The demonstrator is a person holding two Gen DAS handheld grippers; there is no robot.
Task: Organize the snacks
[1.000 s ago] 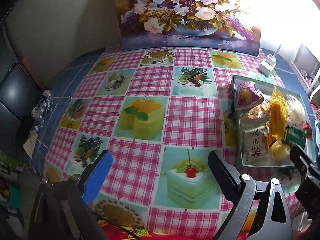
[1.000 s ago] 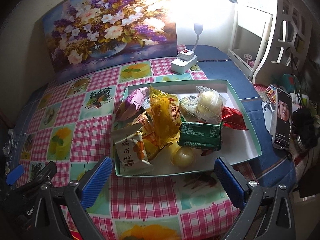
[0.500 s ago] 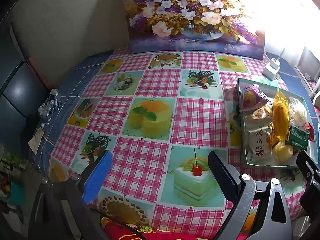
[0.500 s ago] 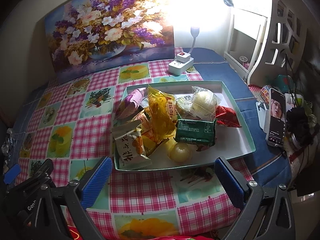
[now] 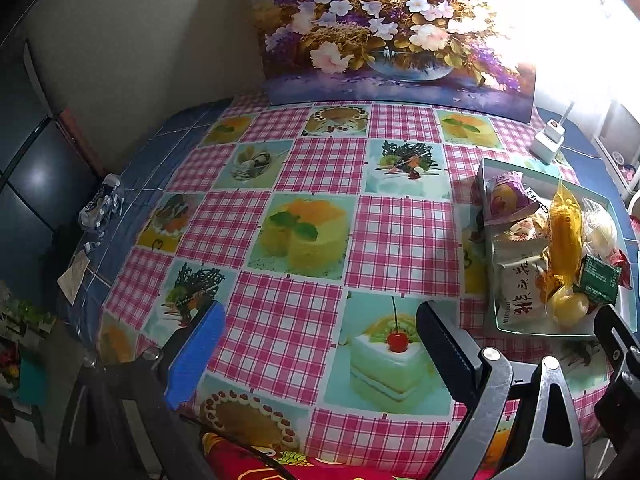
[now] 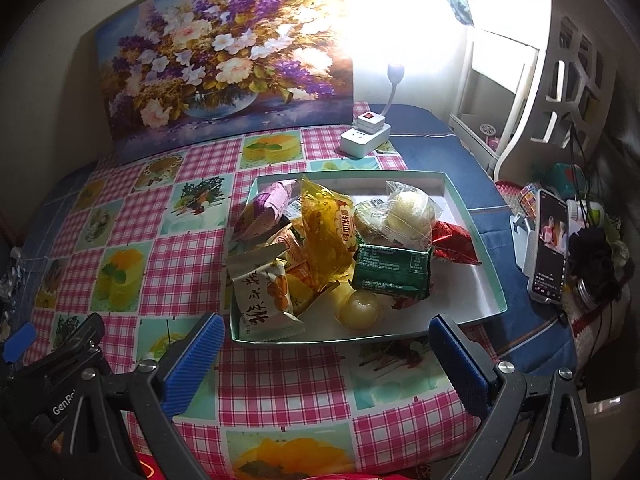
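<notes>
A shallow pale-green tray (image 6: 476, 236) on the checked tablecloth holds a heap of wrapped snacks: a yellow bag (image 6: 328, 232), a green packet (image 6: 390, 270), a white packet with orange print (image 6: 266, 300), a purple packet (image 6: 266, 208), a round bun in clear wrap (image 6: 410, 212), a red packet (image 6: 454, 242) and a yellow jelly cup (image 6: 359, 309). My right gripper (image 6: 324, 344) hangs open just in front of the tray's near edge, holding nothing. My left gripper (image 5: 320, 340) is open over the bare cloth, left of the tray (image 5: 486, 168), also holding nothing.
A flower painting (image 6: 224, 60) leans on the wall behind the table. A white power strip (image 6: 366, 134) with a small lamp sits behind the tray. A phone (image 6: 550, 246) on a stand and clutter lie right of the tray. A crumpled wrapper (image 5: 100, 208) lies at the table's left edge.
Both grippers have drawn back and up from the table, so the tray and cloth look smaller and farther. Both stay open. The snacks have not moved.
</notes>
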